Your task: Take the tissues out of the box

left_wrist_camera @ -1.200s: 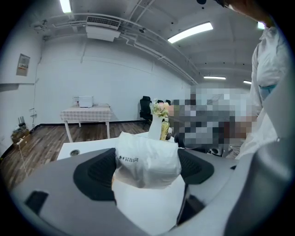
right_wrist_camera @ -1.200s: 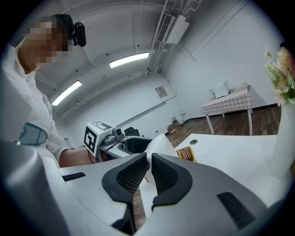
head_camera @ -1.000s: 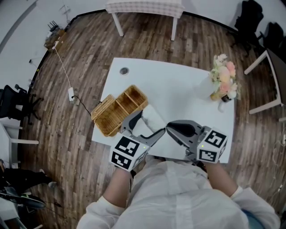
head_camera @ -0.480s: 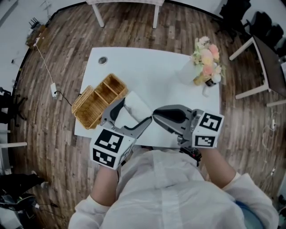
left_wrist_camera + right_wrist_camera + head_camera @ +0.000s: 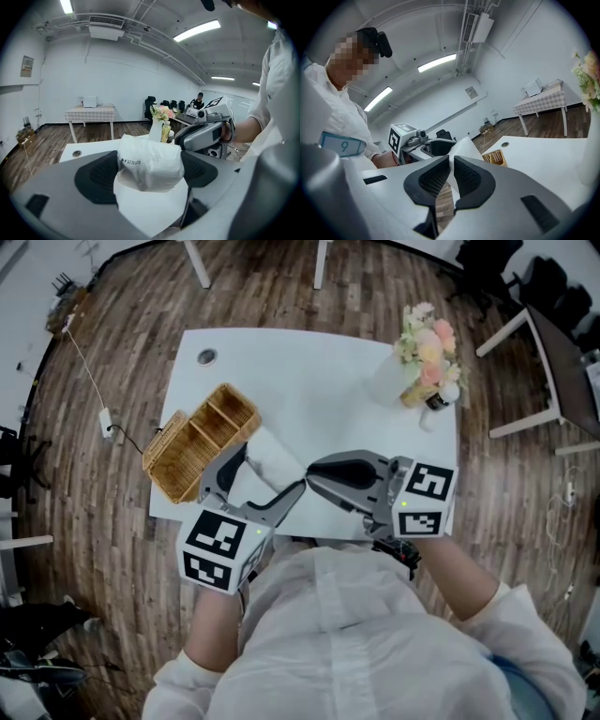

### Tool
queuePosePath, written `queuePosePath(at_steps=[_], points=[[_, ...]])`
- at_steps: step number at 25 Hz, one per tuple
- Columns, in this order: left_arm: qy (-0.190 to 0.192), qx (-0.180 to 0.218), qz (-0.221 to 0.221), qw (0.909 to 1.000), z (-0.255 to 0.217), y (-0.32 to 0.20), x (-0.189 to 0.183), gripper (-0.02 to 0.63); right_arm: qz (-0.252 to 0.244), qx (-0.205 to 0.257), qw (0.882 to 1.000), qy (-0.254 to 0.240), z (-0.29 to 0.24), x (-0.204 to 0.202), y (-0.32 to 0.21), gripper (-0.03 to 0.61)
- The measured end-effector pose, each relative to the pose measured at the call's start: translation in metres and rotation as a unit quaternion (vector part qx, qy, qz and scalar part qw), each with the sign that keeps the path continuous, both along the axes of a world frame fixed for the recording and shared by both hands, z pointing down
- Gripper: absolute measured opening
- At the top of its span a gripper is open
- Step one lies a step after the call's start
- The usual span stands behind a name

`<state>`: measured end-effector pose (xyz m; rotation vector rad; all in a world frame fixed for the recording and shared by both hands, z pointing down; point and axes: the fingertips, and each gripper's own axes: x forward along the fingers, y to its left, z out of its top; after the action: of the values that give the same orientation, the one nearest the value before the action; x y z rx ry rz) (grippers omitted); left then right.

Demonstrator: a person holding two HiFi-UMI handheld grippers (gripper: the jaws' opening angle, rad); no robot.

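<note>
A white soft pack of tissues [image 5: 149,159] sits between the wide-set jaws of my left gripper [image 5: 150,177], and the pads press its sides. A loose white sheet [image 5: 150,208] hangs from the pack toward the camera. In the head view the pack [image 5: 272,454] is held over the table's near edge by the left gripper [image 5: 270,471]. My right gripper [image 5: 311,475] points at the pack from the right. Its jaws [image 5: 451,176] are nearly together, with a thin white tissue sheet [image 5: 464,147] pinched between the pads.
A wicker basket with compartments [image 5: 202,442] lies at the left edge of the white table [image 5: 328,381]. A vase of pink flowers [image 5: 422,338] and a small bottle [image 5: 436,401] stand at the far right corner. Wooden floor surrounds the table.
Only the head view has shifted, so the table now sits higher and further left. Both grippers and the pack keep their places relative to each other.
</note>
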<state>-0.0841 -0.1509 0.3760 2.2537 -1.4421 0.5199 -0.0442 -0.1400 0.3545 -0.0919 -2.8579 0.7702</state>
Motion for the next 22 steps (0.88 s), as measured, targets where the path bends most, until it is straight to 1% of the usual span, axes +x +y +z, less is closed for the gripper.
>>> queuePosePath(at_steps=[11, 17, 22], points=[[-0.007, -0.002, 0.004, 1.0, 0.004, 0.001, 0.001, 0.413, -0.008, -0.004, 1.0, 0.012, 0.006, 0.001, 0.002, 0.037], [-0.011, -0.015, 0.008, 0.9998, 0.012, 0.004, 0.003, 0.413, -0.008, 0.002, 1.0, 0.028, 0.012, 0.002, 0.002, 0.037], [-0.012, -0.016, 0.01, 0.9997, 0.014, 0.005, 0.003, 0.413, -0.011, 0.003, 0.999, 0.032, 0.015, 0.001, 0.004, 0.035]])
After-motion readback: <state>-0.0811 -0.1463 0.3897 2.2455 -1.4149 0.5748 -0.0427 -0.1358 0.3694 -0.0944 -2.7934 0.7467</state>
